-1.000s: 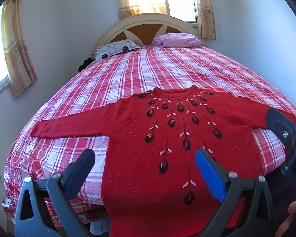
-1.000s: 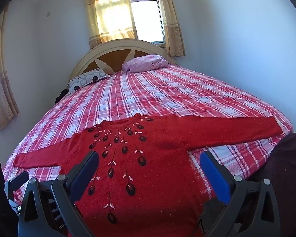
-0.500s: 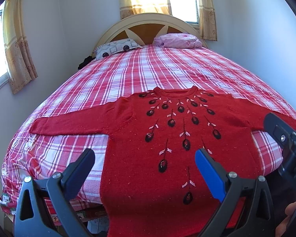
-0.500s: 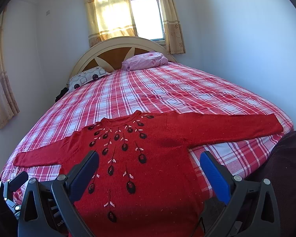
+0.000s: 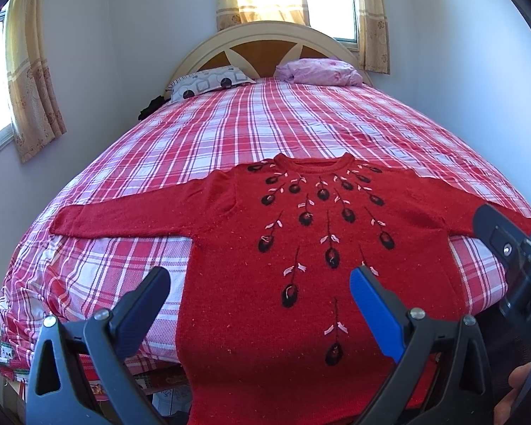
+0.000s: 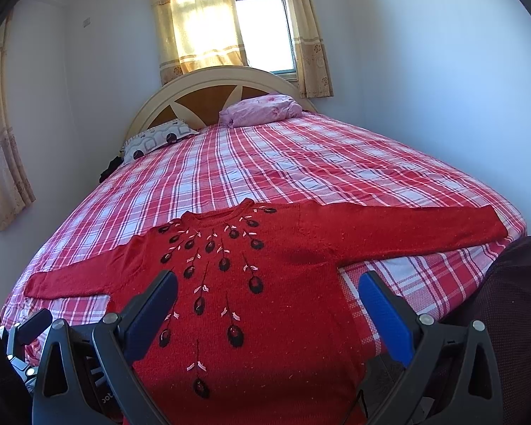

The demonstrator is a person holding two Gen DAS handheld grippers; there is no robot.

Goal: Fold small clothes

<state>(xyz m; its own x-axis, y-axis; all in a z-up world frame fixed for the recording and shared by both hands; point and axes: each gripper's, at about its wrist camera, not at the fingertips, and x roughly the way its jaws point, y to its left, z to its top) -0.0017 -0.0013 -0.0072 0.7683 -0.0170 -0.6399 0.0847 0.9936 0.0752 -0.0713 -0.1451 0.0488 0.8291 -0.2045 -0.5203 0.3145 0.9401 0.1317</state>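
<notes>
Your left gripper point(image 5: 260, 292) and right gripper point(image 6: 267, 290) hang wide-jawed, empty, over the flat sweater point(image 5: 301, 248); only the right view shows its right cuff.

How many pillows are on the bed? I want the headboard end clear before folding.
2. A grey patterned pillow lies at the head of the bed on the left; a pink pillow lies beside it on the right. None seems hidden.

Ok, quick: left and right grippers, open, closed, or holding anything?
Left gripper: open, holding nothing, above the red sweater.
Right gripper: open, holding nothing.
</notes>
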